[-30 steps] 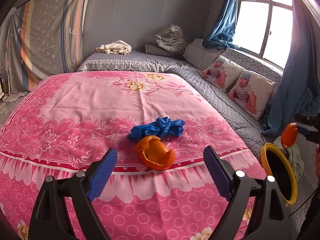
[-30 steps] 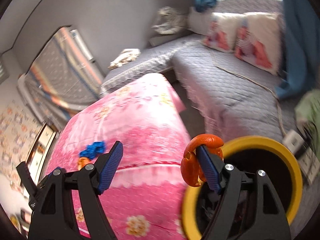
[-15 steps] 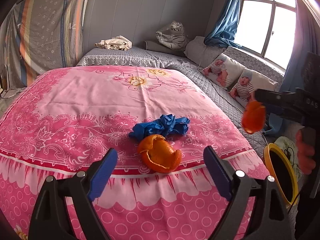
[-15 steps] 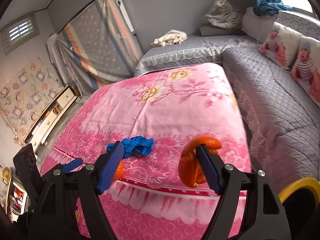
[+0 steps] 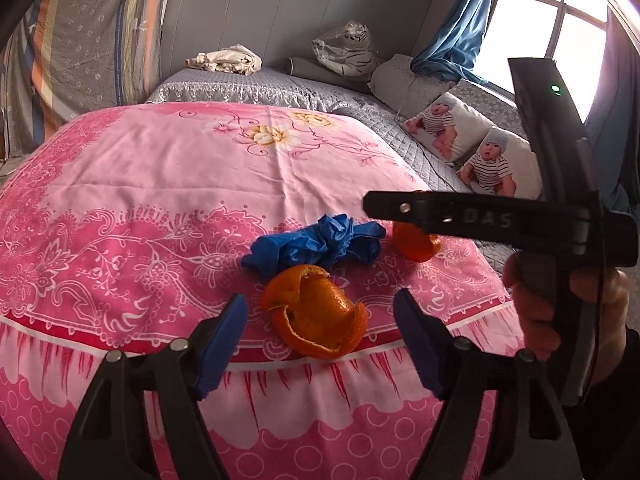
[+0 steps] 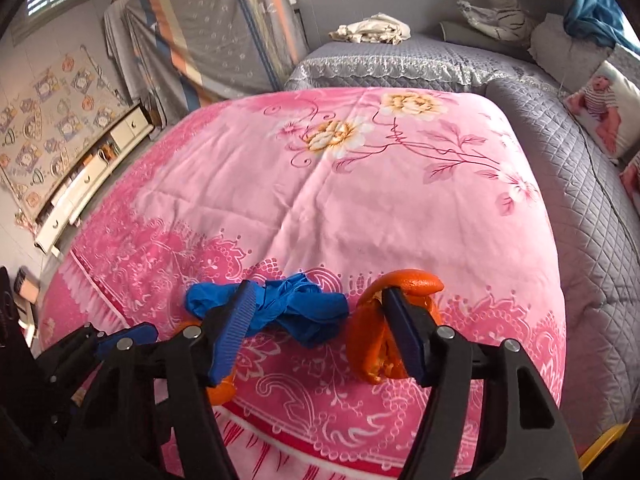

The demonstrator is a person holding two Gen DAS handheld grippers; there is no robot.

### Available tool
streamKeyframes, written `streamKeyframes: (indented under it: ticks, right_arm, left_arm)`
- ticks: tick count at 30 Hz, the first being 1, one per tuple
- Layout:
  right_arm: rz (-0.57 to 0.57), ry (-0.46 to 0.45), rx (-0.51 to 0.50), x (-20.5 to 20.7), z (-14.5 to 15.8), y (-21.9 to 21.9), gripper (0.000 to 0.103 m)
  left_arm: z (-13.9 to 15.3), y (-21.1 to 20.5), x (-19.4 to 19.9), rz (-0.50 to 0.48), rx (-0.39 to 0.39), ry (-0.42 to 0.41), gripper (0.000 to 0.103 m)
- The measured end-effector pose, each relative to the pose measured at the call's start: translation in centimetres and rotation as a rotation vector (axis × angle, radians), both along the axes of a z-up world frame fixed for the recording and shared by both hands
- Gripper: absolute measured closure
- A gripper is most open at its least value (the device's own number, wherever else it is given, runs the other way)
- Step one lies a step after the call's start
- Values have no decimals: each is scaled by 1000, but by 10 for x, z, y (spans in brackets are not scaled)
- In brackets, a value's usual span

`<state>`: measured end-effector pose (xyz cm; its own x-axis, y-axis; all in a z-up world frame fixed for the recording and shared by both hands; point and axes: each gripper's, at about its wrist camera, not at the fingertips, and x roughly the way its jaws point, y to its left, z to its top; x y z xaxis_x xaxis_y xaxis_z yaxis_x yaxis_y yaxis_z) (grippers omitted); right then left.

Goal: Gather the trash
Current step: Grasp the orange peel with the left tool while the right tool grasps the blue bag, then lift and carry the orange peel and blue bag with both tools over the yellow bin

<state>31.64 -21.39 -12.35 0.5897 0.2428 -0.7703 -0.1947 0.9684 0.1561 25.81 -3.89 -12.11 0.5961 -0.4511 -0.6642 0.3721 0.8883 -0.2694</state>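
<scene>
Left wrist view: left tool (image 5: 320,340) closing, unclenched around orange peel (image 5: 316,320); right tool (image 6: 316,328) likewise around blue glove (image 6: 296,312).

On the bedspread (image 5: 168,184), the crumpled glove (image 5: 316,246) lies just behind the large peel (image 5: 316,316). A smaller peel (image 5: 414,244) sits right of the glove.

Pink flowered cloth (image 5: 168,184) covers the surface, frilled edge hanging over the near side. On it, close to that edge: a crumpled blue glove (image 5: 316,246), and touching its near side an orange peel (image 5: 316,318), cupped, open side up. Rest of the cloth bare, lightly creased. Grey quilted bedding (image 5: 256,84) runs along the far side and the right.
</scene>
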Motion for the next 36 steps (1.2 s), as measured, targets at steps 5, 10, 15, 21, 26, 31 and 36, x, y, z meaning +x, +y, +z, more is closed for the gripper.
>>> streamKeyframes:
  ticks: [5, 10, 15, 21, 26, 31, 36]
  right_arm:
    - [4, 19, -42, 14, -14, 7, 45]
    - [12, 30, -78, 22, -22, 12, 45]
    - [36, 28, -129, 26, -25, 26, 45]
    - [60, 31, -167, 31, -30, 36, 44]
    - [65, 29, -215, 34, -36, 46, 43]
    - [62, 9, -281, 31, -42, 56, 41]
    - [118, -2, -330, 27, -46, 73, 71]
  left_arm:
    - [-8, -4, 13, 2, 9, 42, 55]
    - [-12, -3, 17, 4, -8, 55, 68]
    - [-9, 2, 14, 21, -25, 46, 77]
    - [1, 24, -8, 48, -43, 54, 79]
    - [0, 43, -17, 68, -81, 78, 79]
    - [4, 52, -18, 88, -136, 77, 79]
    - [10, 52, -19, 95, -145, 45, 79]
